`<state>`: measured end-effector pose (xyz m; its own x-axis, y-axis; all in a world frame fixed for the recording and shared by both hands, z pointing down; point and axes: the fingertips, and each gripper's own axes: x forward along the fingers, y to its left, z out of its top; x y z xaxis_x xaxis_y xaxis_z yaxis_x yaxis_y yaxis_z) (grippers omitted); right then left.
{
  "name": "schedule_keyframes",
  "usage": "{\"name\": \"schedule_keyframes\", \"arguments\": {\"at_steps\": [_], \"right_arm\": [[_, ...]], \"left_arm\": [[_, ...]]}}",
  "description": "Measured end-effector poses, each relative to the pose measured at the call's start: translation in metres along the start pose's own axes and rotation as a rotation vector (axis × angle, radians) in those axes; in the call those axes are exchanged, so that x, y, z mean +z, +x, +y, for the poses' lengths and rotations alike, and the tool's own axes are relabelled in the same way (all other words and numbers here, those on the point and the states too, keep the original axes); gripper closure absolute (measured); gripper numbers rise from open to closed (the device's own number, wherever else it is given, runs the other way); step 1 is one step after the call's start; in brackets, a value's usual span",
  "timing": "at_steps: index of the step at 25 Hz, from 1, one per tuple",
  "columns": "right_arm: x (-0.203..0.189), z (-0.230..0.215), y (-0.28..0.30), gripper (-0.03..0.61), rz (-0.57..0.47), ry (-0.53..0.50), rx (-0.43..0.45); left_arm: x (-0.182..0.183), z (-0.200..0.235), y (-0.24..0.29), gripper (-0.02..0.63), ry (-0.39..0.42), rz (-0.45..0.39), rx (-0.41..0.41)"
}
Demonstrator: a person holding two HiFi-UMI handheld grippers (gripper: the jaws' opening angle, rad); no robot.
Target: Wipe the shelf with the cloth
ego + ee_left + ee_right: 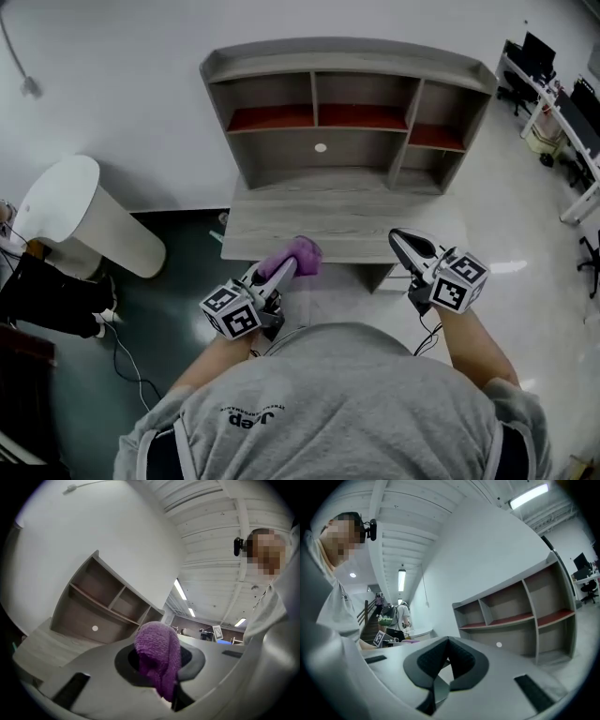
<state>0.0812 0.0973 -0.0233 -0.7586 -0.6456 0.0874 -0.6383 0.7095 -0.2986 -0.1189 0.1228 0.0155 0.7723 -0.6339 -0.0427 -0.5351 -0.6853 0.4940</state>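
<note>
The shelf [347, 103] stands at the back of the table [337, 225], straight ahead of both grippers. The purple cloth [298, 253] hangs over the table's front edge, pinched between the closed fingers of the left gripper [286, 267], its bunched end pointing toward the shelf. The right gripper [398, 239] has its fingers together on nothing, so the reach forward likely falls to the left.

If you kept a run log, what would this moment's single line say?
left gripper: shut on purple cloth | right gripper: shut, empty | cloth over front edge of shelf | contact unclear
</note>
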Motion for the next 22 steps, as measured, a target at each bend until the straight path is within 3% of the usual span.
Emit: {"name": "schedule_keyframes", "arguments": {"at_steps": [6,10,15,19,22], "right_arm": [[0.015,-0.047,0.086,0.565,0.01,0.005,-0.066],[0.011,-0.086,0.107,0.565,0.048,0.015,-0.062],[0.0,-0.146,0.114,0.564,0.07,0.016,0.027],[-0.023,-0.18,0.12,0.565,0.121,0.038,0.131],[-0.046,-0.196,0.137,0.565,0.176,0.056,0.182]], "left_arm": [[0.039,0.094,0.047,0.546,0.025,0.072,-0.035],[0.03,0.142,0.085,0.546,0.023,0.093,0.036],[0.005,0.196,0.126,0.546,0.099,0.139,0.234],[-0.012,0.244,0.131,0.546,0.181,0.191,0.491],[-0.025,0.293,0.131,0.546,0.288,0.29,0.654]]}}
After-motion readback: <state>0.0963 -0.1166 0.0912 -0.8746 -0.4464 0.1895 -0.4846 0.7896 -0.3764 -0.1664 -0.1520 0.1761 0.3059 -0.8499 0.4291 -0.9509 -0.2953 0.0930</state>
